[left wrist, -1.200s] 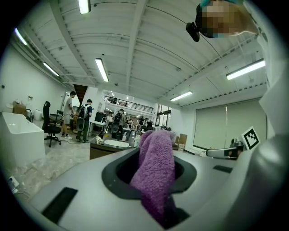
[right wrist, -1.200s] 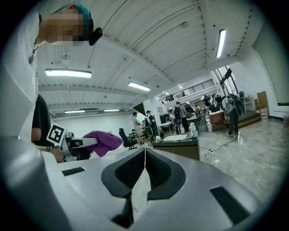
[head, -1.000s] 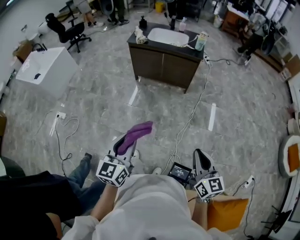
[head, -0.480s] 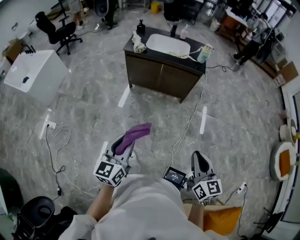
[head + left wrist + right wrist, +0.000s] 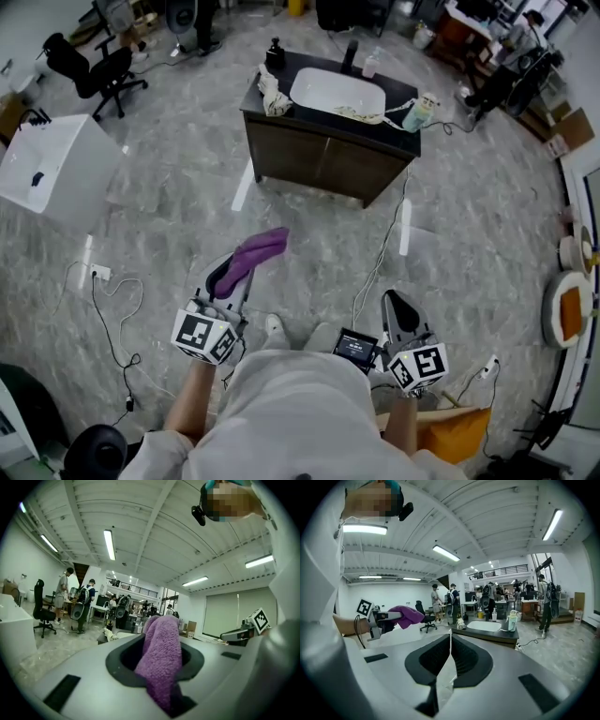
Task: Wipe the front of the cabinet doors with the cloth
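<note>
A dark brown cabinet (image 5: 323, 157) with two doors and a white sink on top stands on the floor ahead of me, seen in the head view, and shows far off as the cabinet (image 5: 490, 632) in the right gripper view. My left gripper (image 5: 223, 277) is shut on a purple cloth (image 5: 249, 255), which bulges out between the jaws as the cloth (image 5: 161, 656) in the left gripper view. My right gripper (image 5: 394, 307) is shut with nothing in it. Both grippers are well short of the cabinet.
Cables (image 5: 380, 253) run across the grey floor from the cabinet toward my feet. A white box (image 5: 47, 169) stands at the left, an office chair (image 5: 89, 70) behind it. Bottles and a rag sit on the cabinet top. People and desks fill the back.
The cabinet has come closer and lower in the head view as I walk toward it. Both grippers kept their pose, the cloth still in the left one.
</note>
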A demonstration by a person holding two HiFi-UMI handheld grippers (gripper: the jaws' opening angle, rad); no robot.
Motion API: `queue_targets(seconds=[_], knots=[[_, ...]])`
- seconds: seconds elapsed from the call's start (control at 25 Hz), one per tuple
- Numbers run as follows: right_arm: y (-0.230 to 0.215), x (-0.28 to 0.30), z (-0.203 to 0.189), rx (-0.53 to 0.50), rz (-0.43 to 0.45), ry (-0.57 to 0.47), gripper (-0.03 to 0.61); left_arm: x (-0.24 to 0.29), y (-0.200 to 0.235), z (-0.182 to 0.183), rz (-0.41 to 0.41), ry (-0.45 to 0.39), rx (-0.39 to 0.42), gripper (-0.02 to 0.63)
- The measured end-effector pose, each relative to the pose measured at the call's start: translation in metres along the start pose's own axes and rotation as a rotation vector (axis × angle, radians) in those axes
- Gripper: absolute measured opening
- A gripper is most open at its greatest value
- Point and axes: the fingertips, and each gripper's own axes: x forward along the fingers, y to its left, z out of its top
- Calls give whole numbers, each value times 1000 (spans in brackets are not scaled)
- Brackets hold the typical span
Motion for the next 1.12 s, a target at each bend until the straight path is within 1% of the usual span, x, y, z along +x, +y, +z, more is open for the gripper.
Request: queue_targets(seconds=[0.12, 0.2, 0.28, 0.4, 0.52, 0.56, 0.6, 0.64, 0.72, 0.8, 0.88, 1.0, 1.12], knots=[[-16, 27, 4, -19, 28, 23, 28, 26, 11, -16, -3, 41, -28, 91], [-29, 47, 4, -25, 69, 28, 29, 52, 10, -27, -17, 68, -37, 92], [-47, 71, 3, -25, 118, 34, 29, 84, 6, -27, -39, 74, -28, 91], [-82, 115, 9, -15, 189, 34, 29, 141, -3, -11, -71, 63, 7, 91], [-122, 170, 36, -35, 267, 15, 31, 205, -7, 18, -67, 52, 24, 91], [-133, 190, 47, -55, 299, 8, 37, 226, -7, 29, -62, 47, 31, 91], [-141, 210, 57, -77, 340, 5, 65, 244, -7, 37, -59, 43, 36, 91], [-145, 227, 64, -99, 388, 6, 123, 258, -8, 43, -59, 41, 38, 92], [-146, 253, 75, -149, 492, 21, 180, 281, -11, 46, -67, 44, 33, 91], [-145, 273, 86, -211, 566, 32, 222, 299, -12, 43, -77, 63, 32, 91], [-141, 289, 104, -254, 622, 3, 239, 315, -11, 41, -95, 89, 32, 91], [-138, 307, 122, -266, 680, -30, 247, 336, -9, 41, -138, 113, 38, 91], [-132, 322, 123, -294, 715, -7, 247, 354, -6, 40, -190, 127, 32, 91]])
